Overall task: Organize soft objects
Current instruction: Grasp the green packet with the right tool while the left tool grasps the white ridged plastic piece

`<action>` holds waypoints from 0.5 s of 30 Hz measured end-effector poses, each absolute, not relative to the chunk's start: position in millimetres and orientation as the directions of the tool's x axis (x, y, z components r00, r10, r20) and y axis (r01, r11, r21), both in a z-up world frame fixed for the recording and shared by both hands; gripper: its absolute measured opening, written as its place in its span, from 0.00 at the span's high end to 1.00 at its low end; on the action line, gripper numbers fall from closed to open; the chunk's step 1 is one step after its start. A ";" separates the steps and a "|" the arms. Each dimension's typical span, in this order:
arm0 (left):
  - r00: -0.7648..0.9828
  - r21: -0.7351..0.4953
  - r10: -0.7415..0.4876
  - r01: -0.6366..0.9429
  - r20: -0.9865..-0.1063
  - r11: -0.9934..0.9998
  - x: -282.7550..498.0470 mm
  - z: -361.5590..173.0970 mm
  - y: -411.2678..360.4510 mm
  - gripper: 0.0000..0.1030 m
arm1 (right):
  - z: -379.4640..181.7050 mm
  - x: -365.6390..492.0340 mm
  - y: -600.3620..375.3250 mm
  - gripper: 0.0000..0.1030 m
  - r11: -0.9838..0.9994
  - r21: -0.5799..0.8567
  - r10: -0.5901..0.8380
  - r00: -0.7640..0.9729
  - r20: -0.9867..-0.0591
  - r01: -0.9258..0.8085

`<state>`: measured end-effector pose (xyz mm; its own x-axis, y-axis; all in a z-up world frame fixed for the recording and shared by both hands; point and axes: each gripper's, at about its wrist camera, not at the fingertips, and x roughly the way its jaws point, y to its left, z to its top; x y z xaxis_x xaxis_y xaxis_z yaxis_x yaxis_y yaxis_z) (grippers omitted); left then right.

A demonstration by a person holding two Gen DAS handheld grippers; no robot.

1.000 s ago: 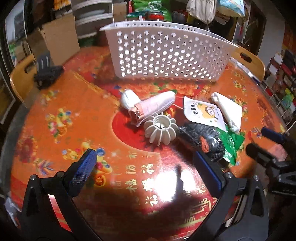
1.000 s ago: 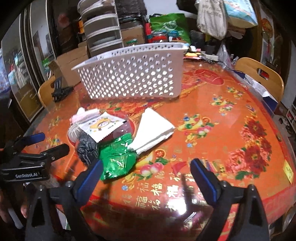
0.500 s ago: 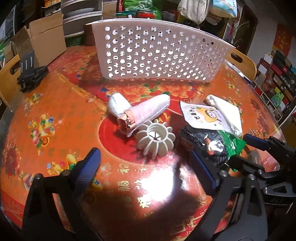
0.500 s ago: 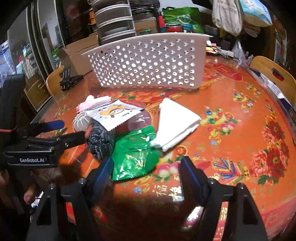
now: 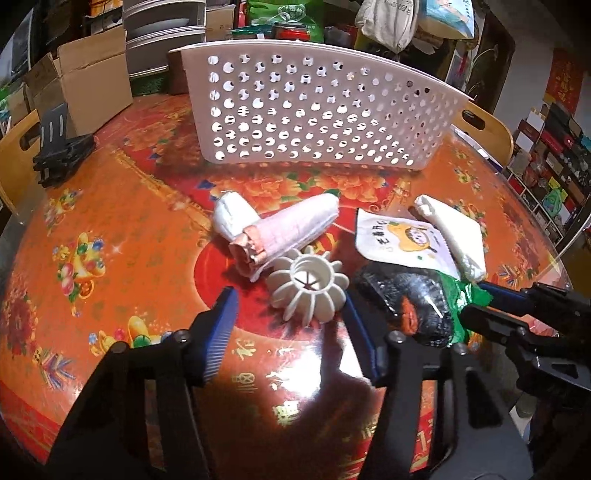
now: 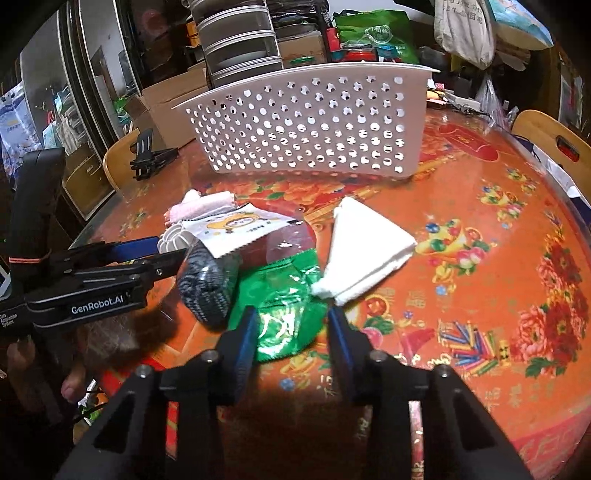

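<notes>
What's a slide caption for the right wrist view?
Right gripper, jaws closing around a green packet, beside a folded white cloth, a perforated white basket behind.

Green packet (image 5: 466,300) mostly hidden under black glove (image 5: 413,295), basket (image 6: 314,122) interior unseen, snack pouch (image 6: 236,230) print unreadable

Premises: a lived-in domestic room, used for dining and storage together. Landmark: a round table (image 5: 122,221) under a glossy red-and-orange festive cover printed with flowers, fruit and Chinese characters. Wooden chairs (image 6: 550,133) stand at its edge, left and right. Directly behind the table, stacked plastic drawer units (image 6: 240,44) and open cardboard boxes (image 5: 88,81) crowd the wall. Also behind it, green shopping bags (image 6: 376,33) and hanging cloth bags (image 5: 388,22). To the table's right, shelving packed with boxed goods (image 5: 554,155). A red paper hanging (image 5: 563,79) marks the far wall.
</notes>
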<state>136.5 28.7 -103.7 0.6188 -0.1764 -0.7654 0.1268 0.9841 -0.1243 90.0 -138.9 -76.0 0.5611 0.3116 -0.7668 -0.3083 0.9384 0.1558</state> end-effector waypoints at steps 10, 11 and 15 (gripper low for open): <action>0.634 -0.132 -0.187 0.134 -0.750 0.982 131.8 -101.3 24.5 0.65 | -77.3 86.5 -143.1 0.86 0.926 0.188 0.347 0.544 -0.764 -0.327; 0.637 -0.133 -0.188 0.134 -0.747 0.982 130.7 -100.7 24.7 0.65 | -77.6 86.3 -143.3 0.86 0.926 0.190 0.348 0.544 -0.763 -0.327; 0.648 -0.136 -0.191 0.135 -0.737 0.982 127.1 -97.4 26.6 0.65 | -73.5 81.8 -145.6 0.90 0.923 0.193 0.357 0.558 -0.749 -0.332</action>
